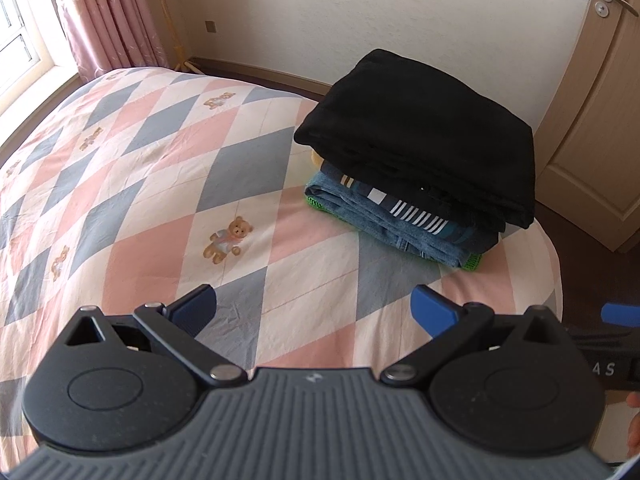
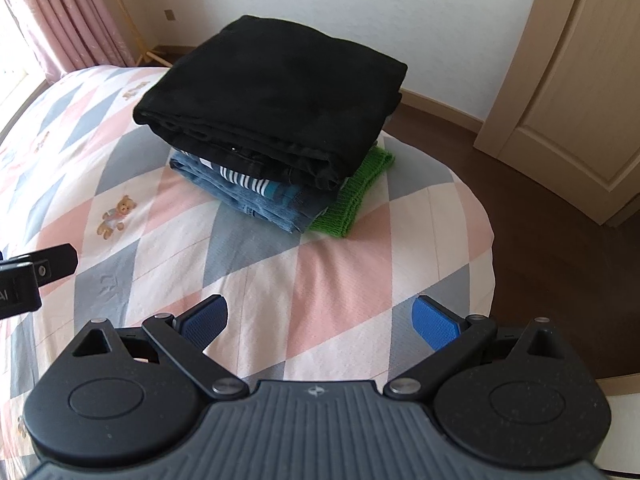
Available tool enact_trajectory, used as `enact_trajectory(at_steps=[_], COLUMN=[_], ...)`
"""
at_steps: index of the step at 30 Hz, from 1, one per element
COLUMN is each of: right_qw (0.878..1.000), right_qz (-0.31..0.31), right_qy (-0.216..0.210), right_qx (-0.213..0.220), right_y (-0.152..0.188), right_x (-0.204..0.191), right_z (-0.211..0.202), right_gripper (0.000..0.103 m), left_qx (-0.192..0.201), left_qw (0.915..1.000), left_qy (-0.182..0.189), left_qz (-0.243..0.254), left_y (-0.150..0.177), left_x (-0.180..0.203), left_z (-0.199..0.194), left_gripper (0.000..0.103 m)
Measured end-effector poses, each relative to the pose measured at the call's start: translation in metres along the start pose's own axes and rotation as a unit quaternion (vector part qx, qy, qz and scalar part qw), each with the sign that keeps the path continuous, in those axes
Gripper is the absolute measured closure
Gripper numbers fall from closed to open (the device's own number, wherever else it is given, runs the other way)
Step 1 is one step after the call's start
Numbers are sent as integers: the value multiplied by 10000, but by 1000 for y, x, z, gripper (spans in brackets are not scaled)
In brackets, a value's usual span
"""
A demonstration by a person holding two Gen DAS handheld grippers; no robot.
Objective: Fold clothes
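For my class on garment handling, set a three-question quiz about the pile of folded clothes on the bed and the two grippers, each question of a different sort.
1. True or false: the black garment lies on top of the pile.
2. Which item sits lowest in the pile? A) green knit B) jeans C) striped garment
3. Fill in: both the left gripper and the right gripper hover over the quilt with jaws ____.

Key: 1 true; 2 A; 3 open, nothing held.
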State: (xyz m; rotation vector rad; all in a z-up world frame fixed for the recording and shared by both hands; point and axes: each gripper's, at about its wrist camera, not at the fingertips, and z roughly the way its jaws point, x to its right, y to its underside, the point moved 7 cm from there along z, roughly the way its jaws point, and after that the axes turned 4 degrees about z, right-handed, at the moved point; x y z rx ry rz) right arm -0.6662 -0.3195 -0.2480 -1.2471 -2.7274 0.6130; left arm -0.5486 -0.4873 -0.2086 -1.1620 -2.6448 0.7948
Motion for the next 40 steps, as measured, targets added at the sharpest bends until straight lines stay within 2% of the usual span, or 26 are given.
enact_trajectory(at_steps=[13,23,29,34,40], right_qw=[10000,9999,9999,9999,9999], right_qz=[28,-105,-111,-98,-59], right_qy=[59,19,16,-12,-79], right_qx=[-22,-106,-107,-98,-24], right_y=[-5,-9,-10,-12,-10], right_x=[-5,-11,-8,-4,5], right_z=[21,34,37,35,25], right_gripper=[2,2,2,2,2], left_qx=[-163,-245,-361,-404,-227], left_qw=[9996,9997,9993,9989,9995], left_qy=[198,-22,42,191,230], left_qz=[-114,-17,-79,-132,-18], left_y=[-7,-11,-11,-13,-15], left_x=[-8,-9,-5,3,18], left_z=[30,43,48,47,31], left_gripper=[1,1,1,1,1])
